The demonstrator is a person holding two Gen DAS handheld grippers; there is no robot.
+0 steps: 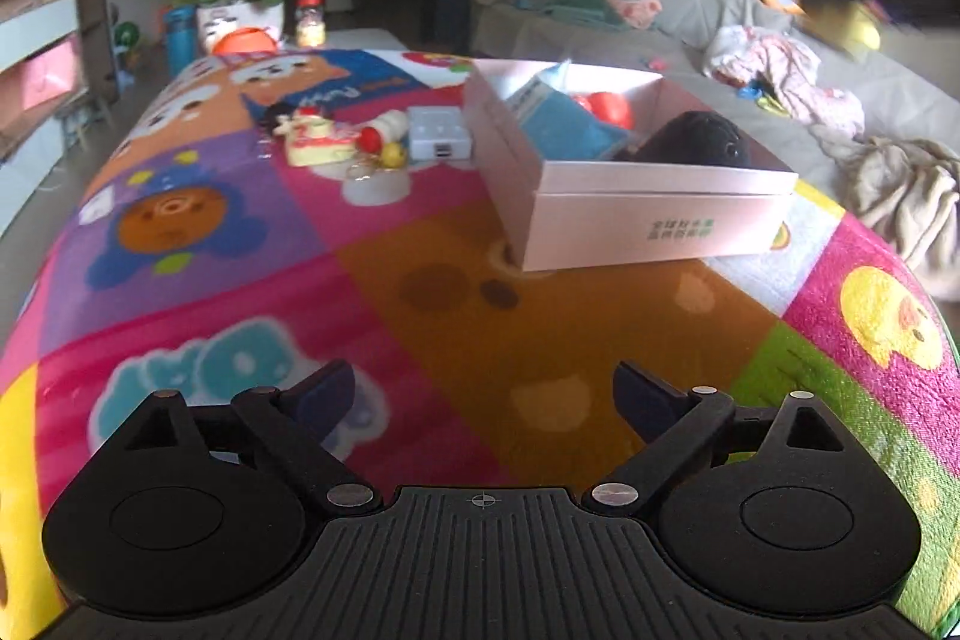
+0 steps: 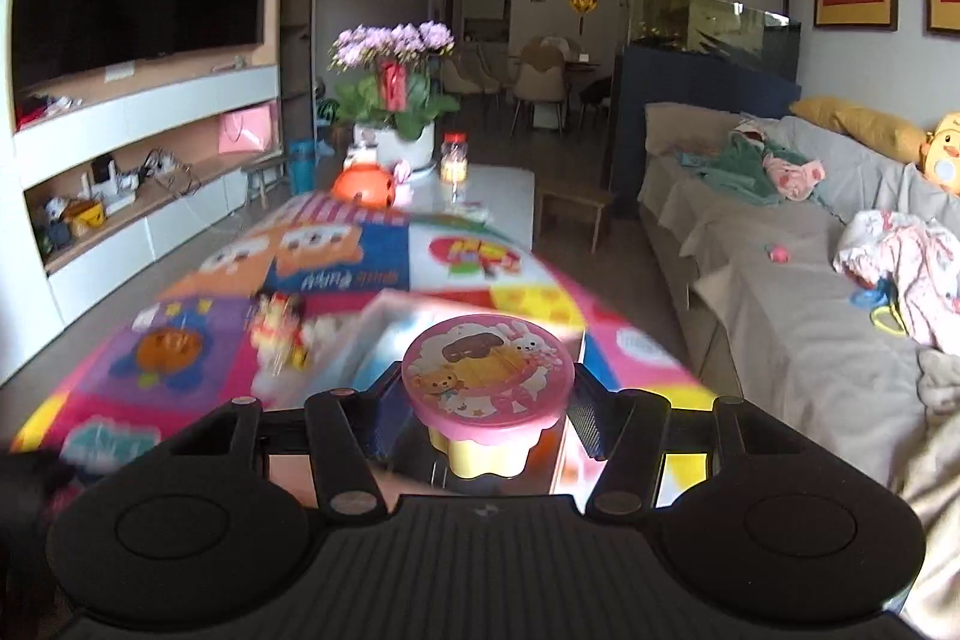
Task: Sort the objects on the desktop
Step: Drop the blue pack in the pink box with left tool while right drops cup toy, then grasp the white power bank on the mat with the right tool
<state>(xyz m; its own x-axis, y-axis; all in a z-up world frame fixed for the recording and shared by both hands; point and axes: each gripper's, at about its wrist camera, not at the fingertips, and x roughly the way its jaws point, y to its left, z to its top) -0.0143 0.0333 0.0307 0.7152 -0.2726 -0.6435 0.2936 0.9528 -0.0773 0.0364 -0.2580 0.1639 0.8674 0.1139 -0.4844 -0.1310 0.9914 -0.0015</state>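
My left gripper (image 1: 483,394) is open and empty, low over the colourful cartoon cloth (image 1: 540,340), well short of the white box (image 1: 654,214). The box holds a black rounded object (image 1: 696,145), a blue item (image 1: 564,124) and something red (image 1: 609,106). Left of the box lie a small cake toy (image 1: 315,139), a grey-white block (image 1: 438,133) and little red and yellow balls (image 1: 381,148). My right gripper (image 2: 483,406) is shut on a small yellow jar with a pink cartoon lid (image 2: 486,376), held in the air above the blurred white box (image 2: 390,322).
A flower pot (image 1: 240,10), a blue bottle (image 1: 180,34), an orange object (image 1: 246,40) and a jar (image 1: 311,19) stand at the table's far end. A grey sofa with clothes and toys (image 2: 810,280) runs along the right. A TV shelf (image 2: 120,148) is on the left.
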